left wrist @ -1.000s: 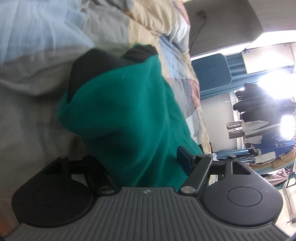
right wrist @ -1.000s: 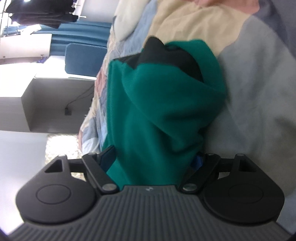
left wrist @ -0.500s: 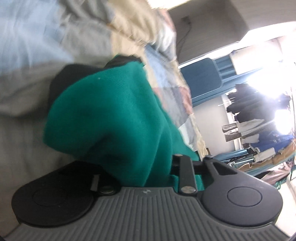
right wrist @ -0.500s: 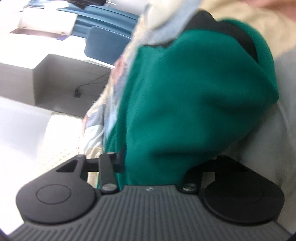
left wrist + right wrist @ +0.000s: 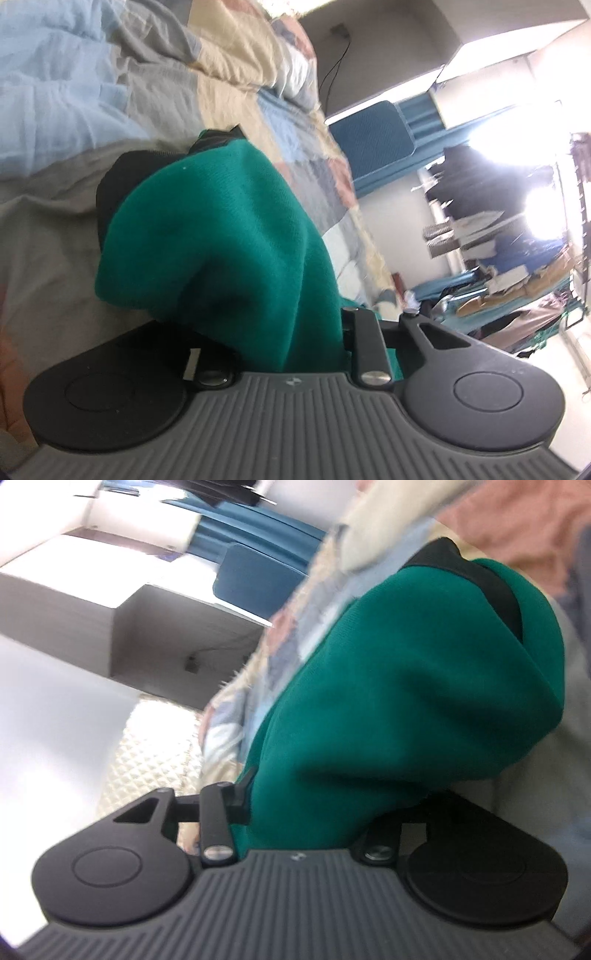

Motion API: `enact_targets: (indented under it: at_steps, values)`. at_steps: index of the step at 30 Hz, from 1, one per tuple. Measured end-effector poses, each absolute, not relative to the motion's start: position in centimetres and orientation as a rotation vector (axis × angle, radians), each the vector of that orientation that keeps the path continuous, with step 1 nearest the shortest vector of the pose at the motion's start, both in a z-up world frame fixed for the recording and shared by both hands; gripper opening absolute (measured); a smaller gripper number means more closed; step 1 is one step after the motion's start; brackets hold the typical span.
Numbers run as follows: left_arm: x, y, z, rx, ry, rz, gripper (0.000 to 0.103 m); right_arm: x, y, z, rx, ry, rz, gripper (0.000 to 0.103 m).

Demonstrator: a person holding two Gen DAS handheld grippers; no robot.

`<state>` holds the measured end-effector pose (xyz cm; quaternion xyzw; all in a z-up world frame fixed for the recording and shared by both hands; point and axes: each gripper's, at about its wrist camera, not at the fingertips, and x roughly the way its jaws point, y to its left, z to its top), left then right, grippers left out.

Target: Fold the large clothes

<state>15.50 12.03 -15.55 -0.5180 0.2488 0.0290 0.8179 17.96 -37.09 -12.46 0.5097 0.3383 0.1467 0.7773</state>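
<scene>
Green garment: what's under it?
Green garment lies on a patchwork quilt; a black part shows beneath its far fold. Anything else underneath is covered.

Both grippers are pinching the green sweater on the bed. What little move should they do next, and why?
Probably lift the pinched end a little more and carry it over toward the black collar. The left gripper and right gripper have just closed on the green sweater, and its bunched fabric sits between their fingers. The rest lies on the patchwork quilt, so lifting should keep the fold from dragging.

garment [image 5: 221,236]: teal green, black trim
quilt [image 5: 74,92]: blue, grey, cream, pink patchwork
chair [image 5: 369,136]: blue
</scene>
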Motion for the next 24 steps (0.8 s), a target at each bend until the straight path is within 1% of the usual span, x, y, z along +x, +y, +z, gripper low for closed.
enact_targets:
  at_steps: [1,2,4,7,13,18,24]
  values:
    - [15.5,12.0,-15.6,-1.102,0.541,0.066,0.034,18.1,-37.0,-12.8,1.114,0.744,0.317,0.054]
    - [15.4,11.9,-15.7,-1.106,0.548,0.07,0.041,18.1,-37.0,-12.9,1.118,0.751,0.325,0.056]
    - [15.4,12.0,-15.8,-1.129,0.543,0.058,0.048,17.9,-36.7,-12.2,1.109,0.74,0.35,0.061]
    - [15.0,12.2,-15.4,-1.149,0.506,0.029,0.053,17.9,-36.7,-11.2,1.092,0.698,0.391,0.062]
    - [14.5,12.9,-14.2,-1.176,0.419,-0.017,0.055,17.9,-36.7,-9.7,1.067,0.635,0.445,0.063]
    - [16.2,12.5,-13.1,-1.127,0.386,-0.031,0.055,20.5,-36.3,-9.0,1.047,0.634,0.443,0.063]
    - [18.7,12.3,-11.7,-1.069,0.344,-0.053,0.059,24.1,-34.8,-7.6,0.975,0.619,0.442,0.063]
